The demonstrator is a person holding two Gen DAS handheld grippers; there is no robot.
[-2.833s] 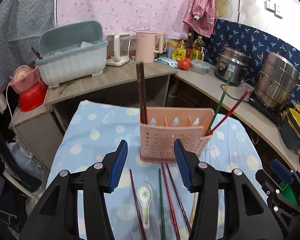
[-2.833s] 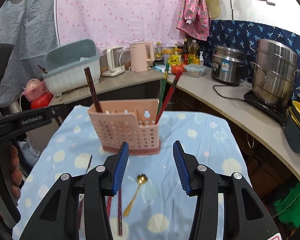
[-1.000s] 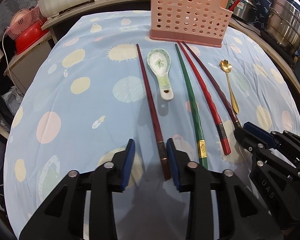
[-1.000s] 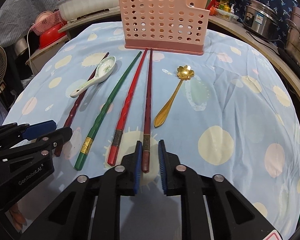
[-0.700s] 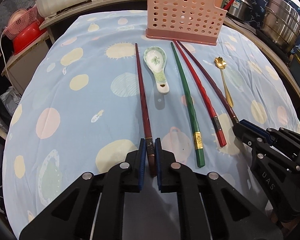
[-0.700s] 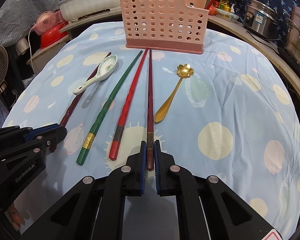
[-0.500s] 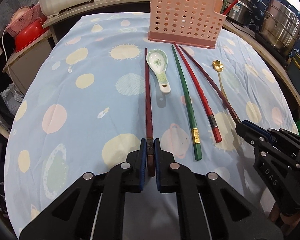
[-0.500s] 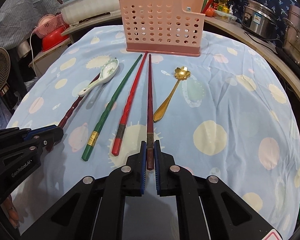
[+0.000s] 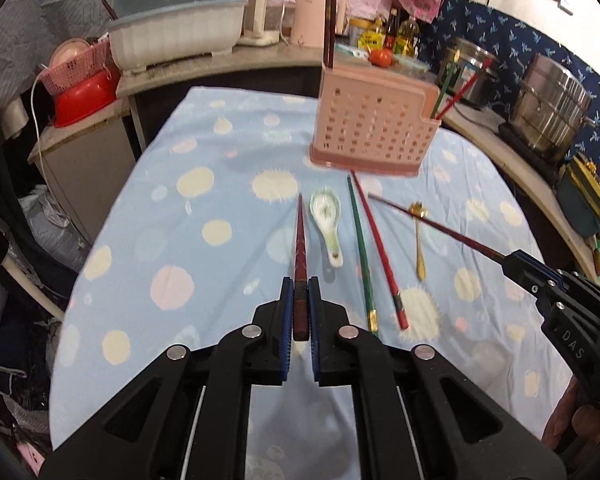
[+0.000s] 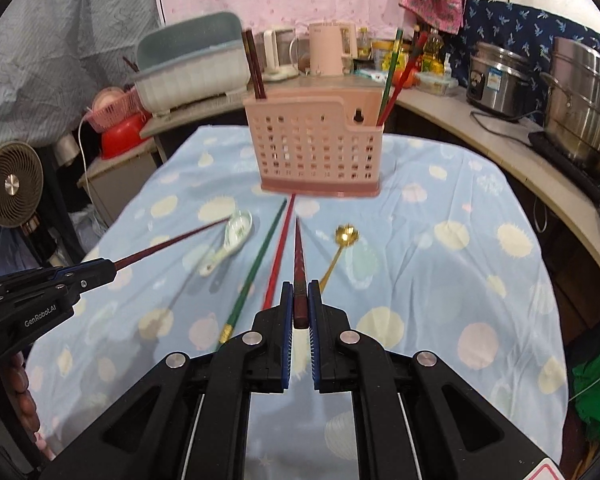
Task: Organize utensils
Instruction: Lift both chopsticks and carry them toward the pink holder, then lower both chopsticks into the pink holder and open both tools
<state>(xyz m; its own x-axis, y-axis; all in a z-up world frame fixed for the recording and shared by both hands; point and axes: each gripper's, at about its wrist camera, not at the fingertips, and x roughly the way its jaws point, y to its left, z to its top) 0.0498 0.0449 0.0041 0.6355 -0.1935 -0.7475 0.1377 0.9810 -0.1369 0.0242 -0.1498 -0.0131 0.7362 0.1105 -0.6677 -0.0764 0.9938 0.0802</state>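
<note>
My left gripper (image 9: 299, 304) is shut on a dark red chopstick (image 9: 300, 240), lifted off the cloth and pointing toward the pink utensil holder (image 9: 370, 132). My right gripper (image 10: 299, 304) is shut on another dark red chopstick (image 10: 299, 256), also raised and aimed at the holder (image 10: 320, 152). On the cloth lie a green chopstick (image 9: 360, 248), a red chopstick (image 9: 378, 248), a white ceramic spoon (image 9: 327, 220) and a gold spoon (image 9: 419, 236). The holder has dark chopsticks at its left end and a green and a red one at its right end.
The blue dotted tablecloth (image 9: 204, 208) covers a small table. Behind it a counter carries a dish rack (image 9: 176, 36), kettles, bottles, a rice cooker (image 10: 500, 80) and a steel pot (image 9: 552, 112). A fan (image 10: 14, 184) stands at the left.
Both grippers came down, closed on the ends of a dark red chopstick each, and have lifted them off the cloth, tilting up toward the holder.
</note>
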